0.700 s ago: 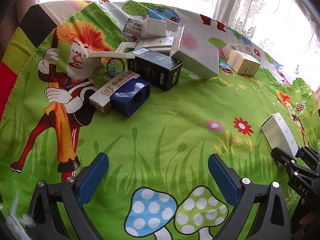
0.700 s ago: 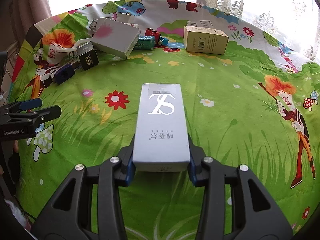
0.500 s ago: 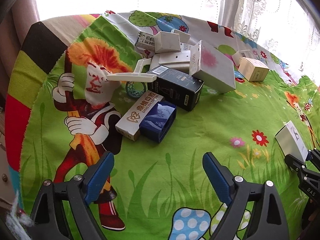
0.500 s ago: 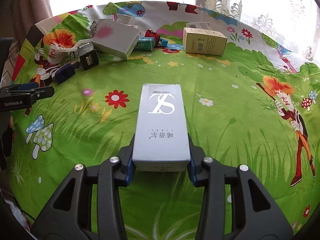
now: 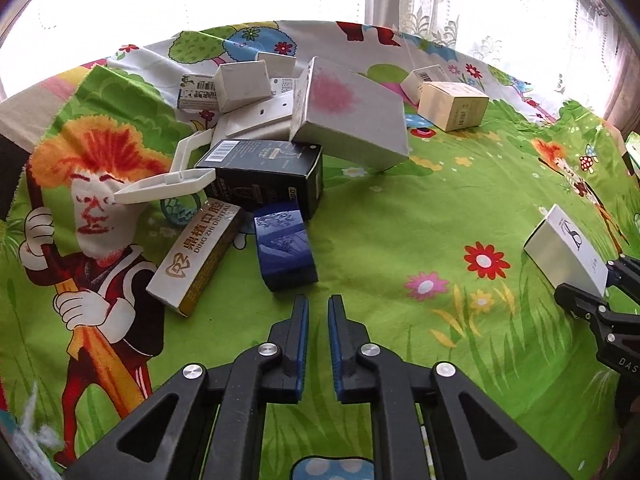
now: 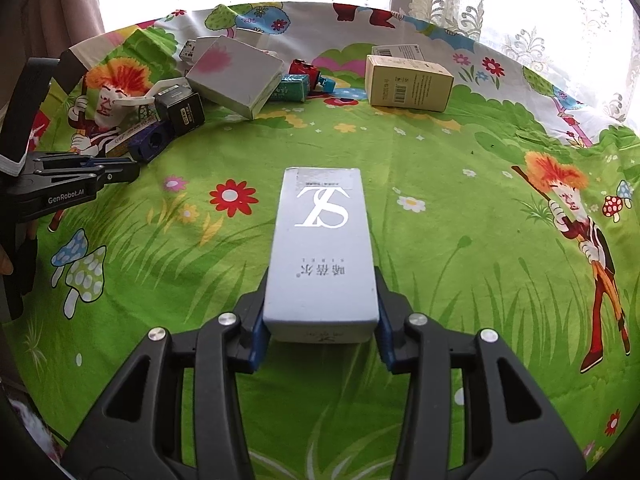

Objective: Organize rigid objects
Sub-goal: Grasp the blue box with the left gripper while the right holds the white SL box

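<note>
My right gripper (image 6: 320,312) is shut on a long grey-white box with an "SL" logo (image 6: 322,248), held over the green cartoon cloth; box and gripper also show in the left wrist view (image 5: 564,252). My left gripper (image 5: 318,308) is shut and empty, its blue pads almost touching, just short of a small blue box (image 5: 284,246). It also shows in the right wrist view (image 6: 120,172). Beyond lie a white-and-gold "Ding Zhi Dental" box (image 5: 196,256), a black box (image 5: 268,176) and a large grey box with a pink blot (image 5: 348,114).
A white plastic hanger-like piece (image 5: 168,188), a teal ring (image 5: 180,208) and several small white boxes (image 5: 242,84) crowd the pile. Two tan boxes (image 6: 408,82) sit at the far right. Small red and teal items (image 6: 300,80) lie between. Curtained windows stand behind.
My left gripper has closed from wide open to shut and moved forward toward the blue box. The right gripper still holds the grey-white box, little moved.
</note>
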{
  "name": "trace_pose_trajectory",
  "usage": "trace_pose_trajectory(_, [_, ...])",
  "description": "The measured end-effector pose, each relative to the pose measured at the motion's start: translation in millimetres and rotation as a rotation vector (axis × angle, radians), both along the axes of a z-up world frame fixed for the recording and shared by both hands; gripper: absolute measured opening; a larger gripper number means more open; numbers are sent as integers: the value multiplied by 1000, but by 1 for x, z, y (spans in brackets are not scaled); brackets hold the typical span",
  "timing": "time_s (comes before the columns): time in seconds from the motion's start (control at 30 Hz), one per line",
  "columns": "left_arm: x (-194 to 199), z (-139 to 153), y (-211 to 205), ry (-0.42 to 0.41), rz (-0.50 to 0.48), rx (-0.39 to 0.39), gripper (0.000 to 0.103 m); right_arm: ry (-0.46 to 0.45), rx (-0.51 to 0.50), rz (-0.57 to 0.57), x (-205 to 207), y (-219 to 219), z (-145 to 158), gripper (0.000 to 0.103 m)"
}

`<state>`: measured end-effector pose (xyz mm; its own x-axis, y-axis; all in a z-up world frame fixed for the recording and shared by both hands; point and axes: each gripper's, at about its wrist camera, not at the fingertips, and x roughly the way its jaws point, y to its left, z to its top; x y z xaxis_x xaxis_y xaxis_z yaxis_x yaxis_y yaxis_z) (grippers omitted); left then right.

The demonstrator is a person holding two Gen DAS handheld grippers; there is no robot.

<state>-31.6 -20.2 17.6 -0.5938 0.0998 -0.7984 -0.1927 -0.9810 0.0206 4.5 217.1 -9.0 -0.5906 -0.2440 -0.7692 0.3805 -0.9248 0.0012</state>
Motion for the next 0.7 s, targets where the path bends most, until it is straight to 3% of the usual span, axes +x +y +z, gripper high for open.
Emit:
trace_pose_trajectory(0.13, [5,1,9,-11,-10,61,13,0,-1,0,0,0,0,48])
trace_pose_trajectory(0.23, [-4,-2,0,-34,82,91,19,1,2,-2,0,0,0,49])
trace_pose_trajectory(0.33, [-11,-2,-9,-37,131,122,34,0,4,-6,-1,1,0,51])
trace_pose_trajectory(0.4, [-15,-4,-8,-35,143,91,55,0,6,-6,-1,0,0,52])
trace_pose_trajectory(0.47, [-24,-7,-6,-29,170,38,66,1,8,-5,-1,1,0,53])
trace_pose_trajectory(0.63, [-47,-8,-7,-26,179,59,66,0,8,-5,-1,1,0,55])
trace_pose_trajectory(0.67, [-50,-7,-5,-23,169,59,59,0,9,-6,-1,1,0,55])
trace_pose_trajectory(0.7, [-51,-7,-3,-19,161,49,43,0,8,-6,-1,1,0,55])
